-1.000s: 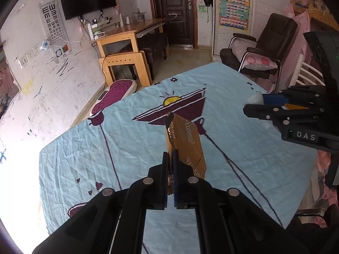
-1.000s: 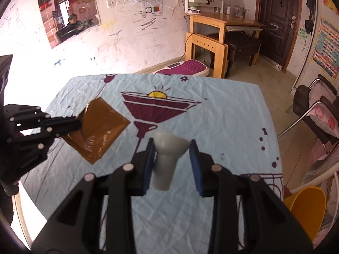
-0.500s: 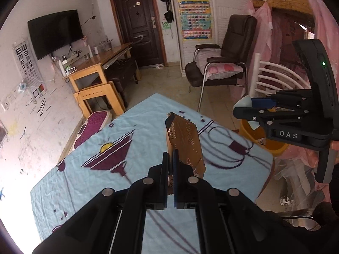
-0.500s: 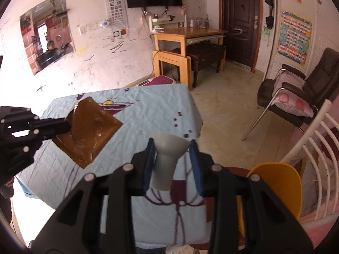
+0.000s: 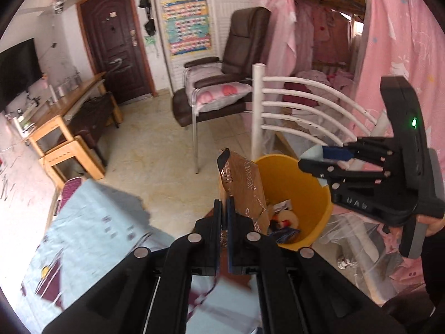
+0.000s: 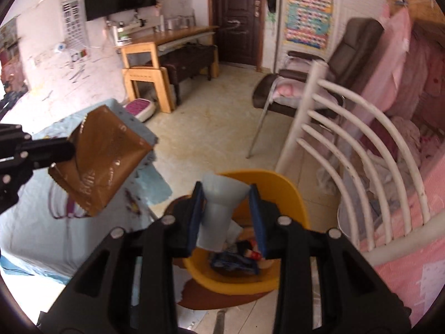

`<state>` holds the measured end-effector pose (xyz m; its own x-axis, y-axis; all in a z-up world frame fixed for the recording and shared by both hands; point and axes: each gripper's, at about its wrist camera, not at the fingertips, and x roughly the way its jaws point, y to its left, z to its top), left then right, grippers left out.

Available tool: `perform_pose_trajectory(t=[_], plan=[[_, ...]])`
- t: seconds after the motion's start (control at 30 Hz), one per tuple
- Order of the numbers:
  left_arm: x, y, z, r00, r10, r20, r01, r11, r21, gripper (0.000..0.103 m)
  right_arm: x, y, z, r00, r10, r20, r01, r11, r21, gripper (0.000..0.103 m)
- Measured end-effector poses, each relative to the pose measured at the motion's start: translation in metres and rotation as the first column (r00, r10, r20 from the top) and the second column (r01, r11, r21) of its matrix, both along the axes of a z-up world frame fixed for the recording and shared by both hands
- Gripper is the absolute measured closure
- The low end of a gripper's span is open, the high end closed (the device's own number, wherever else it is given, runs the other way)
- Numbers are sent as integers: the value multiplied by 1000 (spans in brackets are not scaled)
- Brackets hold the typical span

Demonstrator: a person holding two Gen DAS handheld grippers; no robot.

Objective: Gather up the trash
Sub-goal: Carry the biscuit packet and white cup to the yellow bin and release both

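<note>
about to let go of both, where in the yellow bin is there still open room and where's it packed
The yellow bin is bare along its far inner wall and upper half. Trash crowds the bottom near side. The brown wrapper and grey cup are held over the near rim.

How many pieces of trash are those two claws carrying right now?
2: a brown wrapper pinched in the left gripper, and a pale funnel-shaped cup in the right gripper, above the yellow bin.

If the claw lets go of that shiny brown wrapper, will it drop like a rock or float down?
Probably flutter. The wrapper looks thin and creased, pinched only at one edge by the left claw, so it is likely light and floppy. Its glossy surface hints it may be slippery. It might drift and miss the yellow bin.
</note>
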<state>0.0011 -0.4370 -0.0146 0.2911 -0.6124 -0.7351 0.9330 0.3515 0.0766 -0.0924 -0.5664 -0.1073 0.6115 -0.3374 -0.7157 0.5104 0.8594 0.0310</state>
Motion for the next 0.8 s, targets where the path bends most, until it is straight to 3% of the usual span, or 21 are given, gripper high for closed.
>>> perform_pose_trajectory(t=[0.17, 0.4, 0.73, 0.8], plan=[[-7, -55, -25, 998, -33, -53, 36, 998, 45, 103, -10, -43, -35, 997, -68, -42, 70, 997, 42, 71], [-6, -118, -76, 993, -31, -117, 49, 986, 158, 103, -5, -76, -83, 992, -79, -98, 91, 988, 124, 72], [-4, -143, -130, 984, 16, -180, 35, 960, 277, 103, -1, -83, -129, 984, -63, -168, 95, 977, 189, 71], [-1, -145, -136, 981, 42, -191, 18, 954, 299, 102, 3, -83, -134, 981, -53, -185, 94, 971, 220, 65]])
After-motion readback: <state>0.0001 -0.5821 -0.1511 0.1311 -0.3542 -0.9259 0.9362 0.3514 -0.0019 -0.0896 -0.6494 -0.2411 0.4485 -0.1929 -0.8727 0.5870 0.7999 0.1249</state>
